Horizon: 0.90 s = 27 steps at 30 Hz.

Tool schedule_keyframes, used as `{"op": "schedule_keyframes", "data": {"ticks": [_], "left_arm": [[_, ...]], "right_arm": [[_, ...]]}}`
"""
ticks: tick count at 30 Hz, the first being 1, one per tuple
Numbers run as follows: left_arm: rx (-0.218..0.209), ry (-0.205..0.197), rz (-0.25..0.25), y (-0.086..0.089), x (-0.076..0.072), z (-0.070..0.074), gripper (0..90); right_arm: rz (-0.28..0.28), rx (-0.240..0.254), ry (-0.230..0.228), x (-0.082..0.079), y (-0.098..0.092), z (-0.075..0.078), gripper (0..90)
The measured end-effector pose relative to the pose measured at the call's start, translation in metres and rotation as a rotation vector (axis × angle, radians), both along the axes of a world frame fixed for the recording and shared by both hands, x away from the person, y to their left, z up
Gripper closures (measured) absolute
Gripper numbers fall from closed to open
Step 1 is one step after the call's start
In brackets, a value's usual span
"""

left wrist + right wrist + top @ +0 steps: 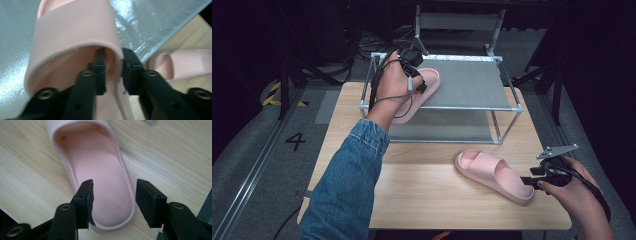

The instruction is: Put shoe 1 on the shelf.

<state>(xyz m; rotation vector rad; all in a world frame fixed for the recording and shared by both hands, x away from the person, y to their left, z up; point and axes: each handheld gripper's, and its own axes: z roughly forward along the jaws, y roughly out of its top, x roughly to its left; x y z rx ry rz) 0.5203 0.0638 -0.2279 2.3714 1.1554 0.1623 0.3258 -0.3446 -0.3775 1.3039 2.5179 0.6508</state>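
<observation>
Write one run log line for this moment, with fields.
left gripper: open, jaws astride strap edge of slipper on rack | right gripper: open over heel of slipper on table

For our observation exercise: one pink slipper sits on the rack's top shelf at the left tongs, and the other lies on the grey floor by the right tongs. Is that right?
Not quite. The second slipper lies on the wooden table, not the floor, as the high view shows. The rest stands.
</observation>
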Motion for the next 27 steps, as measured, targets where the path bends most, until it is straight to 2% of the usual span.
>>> {"op": "schedule_keyframes", "data": {"ticks": [1, 4, 7, 9, 10, 16, 18, 23, 25, 26, 27], "left_arm": [[0.010, -0.028, -0.004, 0.000, 0.000, -0.001, 61.9], [0.001, -0.036, 0.013, 0.006, -0.003, -0.003, 48.1], [-0.014, -0.026, -0.007, 0.011, -0.005, -0.006, 43.1], [-0.043, -0.023, -0.017, 0.016, -0.008, -0.007, 40.7], [-0.058, -0.032, -0.019, 0.019, -0.010, -0.007, 40.5], [-0.081, -0.077, -0.047, 0.037, -0.029, 0.001, 40.0], [-0.067, -0.093, -0.058, 0.044, -0.037, 0.002, 41.0], [-0.076, -0.105, -0.076, 0.067, -0.056, 0.002, 42.6], [-0.068, -0.100, -0.073, 0.078, -0.062, 0.000, 47.2], [-0.068, -0.100, -0.073, 0.078, -0.062, 0.000, 48.7], [-0.066, -0.100, -0.075, 0.086, -0.067, -0.002, 52.6]], "right_arm": [[-0.001, -0.001, 0.000, 0.000, 0.000, 0.000, 49.8], [-0.003, -0.004, 0.000, 0.001, -0.001, -0.001, 49.4], [-0.001, -0.005, 0.004, 0.001, -0.001, -0.002, 49.2], [0.006, 0.004, 0.009, 0.002, 0.001, -0.003, 48.4], [0.010, 0.006, 0.010, 0.003, 0.002, -0.003, 48.4], [0.023, 0.014, 0.006, 0.003, 0.006, -0.002, 48.4], [0.024, 0.018, 0.006, 0.002, 0.005, -0.002, 48.1], [0.025, 0.027, 0.006, 0.001, 0.006, 0.000, 48.1], [0.027, 0.027, 0.004, 0.001, 0.007, 0.000, 48.1], [0.027, 0.027, 0.004, 0.001, 0.007, 0.000, 48.1], [0.031, 0.019, 0.008, 0.002, 0.008, -0.001, 48.1]]}}
